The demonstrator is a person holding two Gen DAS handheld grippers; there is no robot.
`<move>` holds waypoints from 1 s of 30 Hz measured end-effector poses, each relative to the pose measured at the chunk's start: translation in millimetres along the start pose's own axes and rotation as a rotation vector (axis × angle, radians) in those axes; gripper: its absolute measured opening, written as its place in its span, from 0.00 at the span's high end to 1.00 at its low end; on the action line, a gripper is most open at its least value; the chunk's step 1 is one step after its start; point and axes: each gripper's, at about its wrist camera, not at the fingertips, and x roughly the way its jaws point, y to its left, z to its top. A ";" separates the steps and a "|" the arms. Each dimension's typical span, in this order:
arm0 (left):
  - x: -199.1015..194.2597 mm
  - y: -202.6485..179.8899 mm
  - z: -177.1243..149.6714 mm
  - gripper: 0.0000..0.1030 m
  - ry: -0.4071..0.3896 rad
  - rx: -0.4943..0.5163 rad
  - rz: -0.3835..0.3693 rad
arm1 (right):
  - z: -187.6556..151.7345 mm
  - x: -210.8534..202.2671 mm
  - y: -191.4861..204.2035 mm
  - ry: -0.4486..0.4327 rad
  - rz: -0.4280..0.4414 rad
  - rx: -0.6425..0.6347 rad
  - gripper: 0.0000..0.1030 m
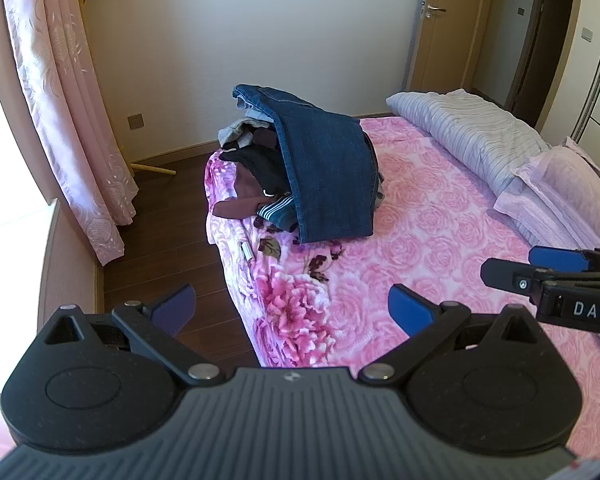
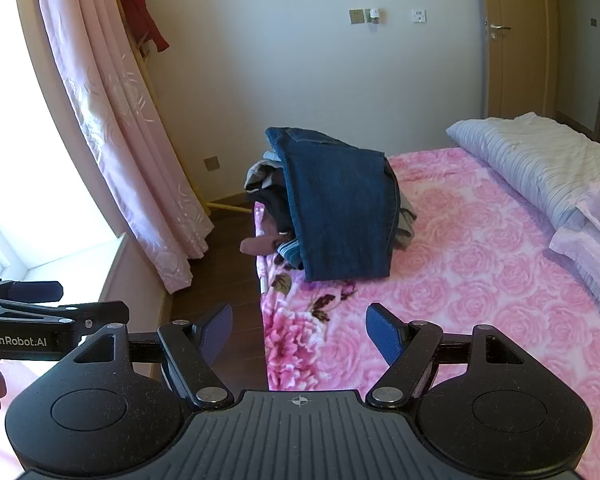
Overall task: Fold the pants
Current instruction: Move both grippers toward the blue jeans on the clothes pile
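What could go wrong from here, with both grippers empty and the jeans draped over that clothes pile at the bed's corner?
1. The jeans lie over a loose clothes pile; pulling them off may drag other garments along.
2. The pile sits at the bed's corner, so displaced clothes could slide onto the wooden floor.
3. The open left gripper and right gripper hover close together and might collide while reaching.
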 end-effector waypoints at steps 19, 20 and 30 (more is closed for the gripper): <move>6.7 -6.2 2.5 0.02 0.019 -0.007 0.008 | 4.0 4.0 -10.5 0.014 0.004 0.013 0.31; 7.0 -6.1 2.7 0.02 0.018 -0.007 0.008 | 4.7 3.7 -11.0 0.014 0.005 0.014 0.31; 10.3 -6.3 7.6 0.02 0.015 0.000 0.004 | 9.4 4.7 -17.1 0.016 -0.002 0.027 0.31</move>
